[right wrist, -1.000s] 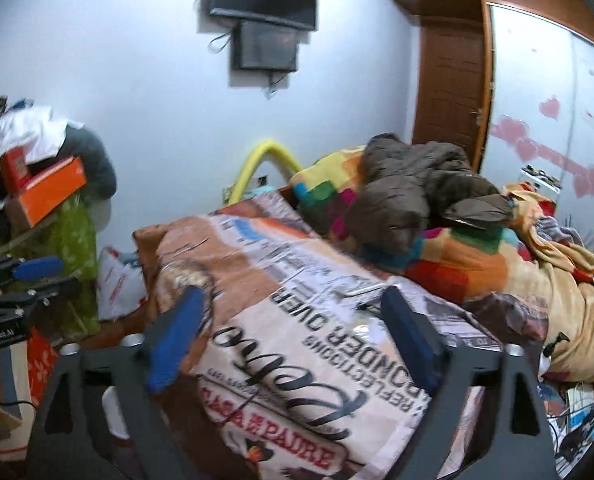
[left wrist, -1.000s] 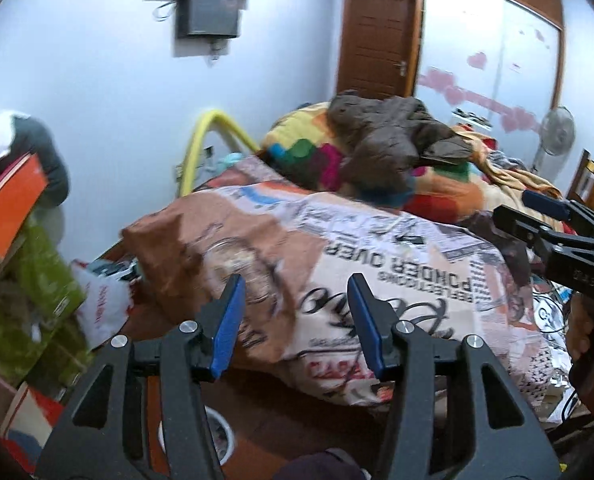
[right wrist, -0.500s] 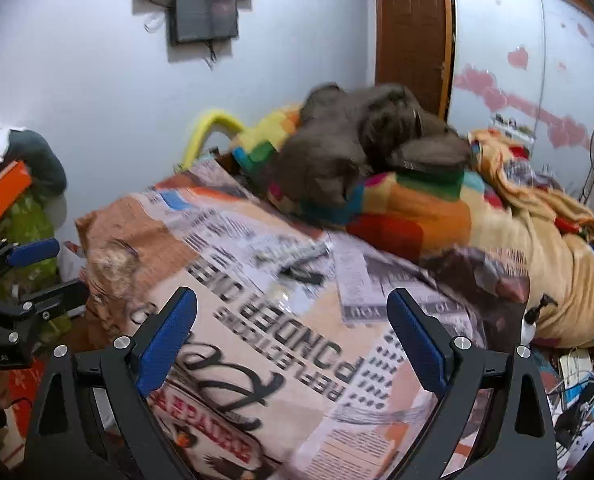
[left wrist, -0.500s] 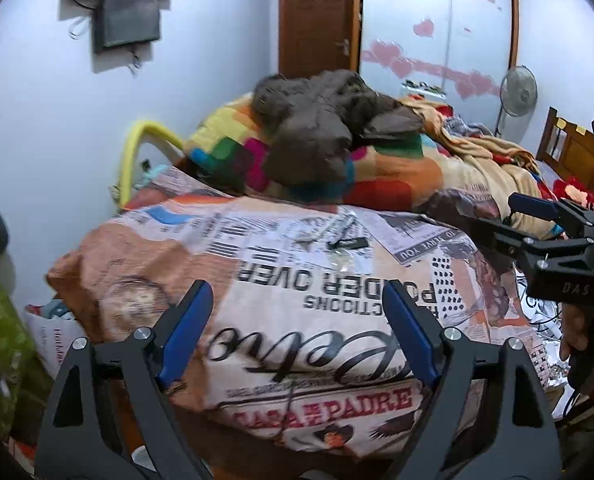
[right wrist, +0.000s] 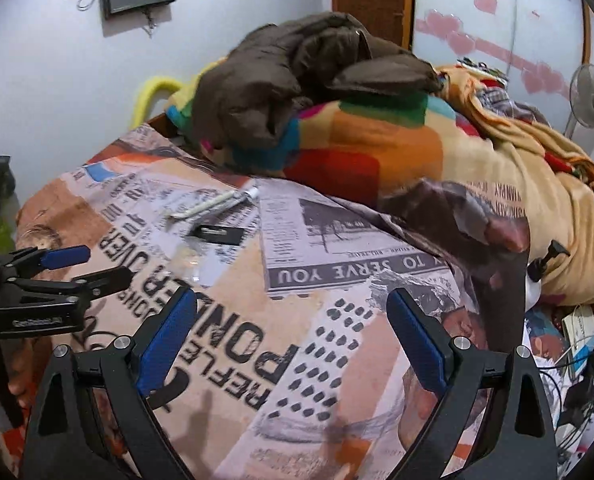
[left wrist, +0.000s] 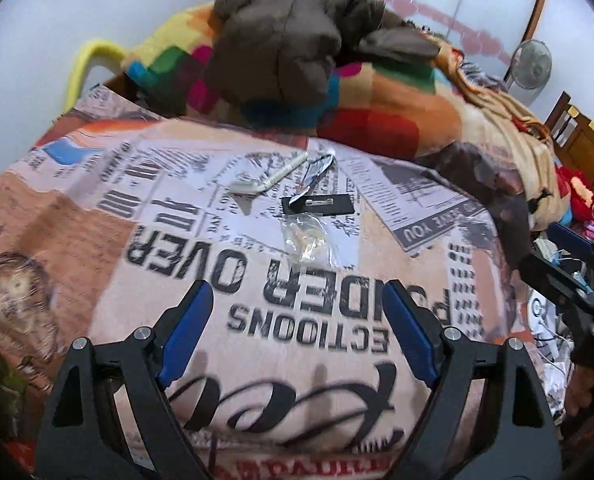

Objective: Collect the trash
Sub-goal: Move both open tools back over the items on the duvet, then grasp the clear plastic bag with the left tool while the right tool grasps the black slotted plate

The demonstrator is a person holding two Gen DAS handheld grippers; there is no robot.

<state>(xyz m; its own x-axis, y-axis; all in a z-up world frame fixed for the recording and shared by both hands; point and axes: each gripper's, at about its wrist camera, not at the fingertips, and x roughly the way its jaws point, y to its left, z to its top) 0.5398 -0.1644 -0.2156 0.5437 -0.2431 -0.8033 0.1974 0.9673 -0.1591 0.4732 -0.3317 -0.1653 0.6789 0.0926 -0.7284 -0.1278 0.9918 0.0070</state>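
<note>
Small litter lies on the newspaper-print bedspread (left wrist: pixel 177 248): a clear plastic wrapper (left wrist: pixel 307 240), a black card (left wrist: pixel 319 205), a white ribbed stick (left wrist: pixel 275 176) and a thin shiny wrapper (left wrist: pixel 317 166). My left gripper (left wrist: pixel 299 320) hovers open just short of the clear wrapper, with nothing between its blue pads. My right gripper (right wrist: pixel 291 320) is also open and empty, further right over the bedspread (right wrist: pixel 317 320). In the right wrist view the stick (right wrist: pixel 213 204), black card (right wrist: pixel 217 234) and clear wrapper (right wrist: pixel 189 260) lie ahead to the left, beyond the left gripper (right wrist: pixel 77 268).
A brown jacket (left wrist: pixel 289 40) lies on a multicoloured blanket (left wrist: pixel 377 120) at the back of the bed. A tan blanket (right wrist: pixel 537 184) is piled to the right. Cables and clutter (right wrist: pixel 577 360) fill the floor on the right, and a fan (right wrist: pixel 589 96) stands by the wardrobe.
Both grippers have moved forward and down over the bed, tilting more steeply. The left jaws have spread wider. The litter has come into close view.
</note>
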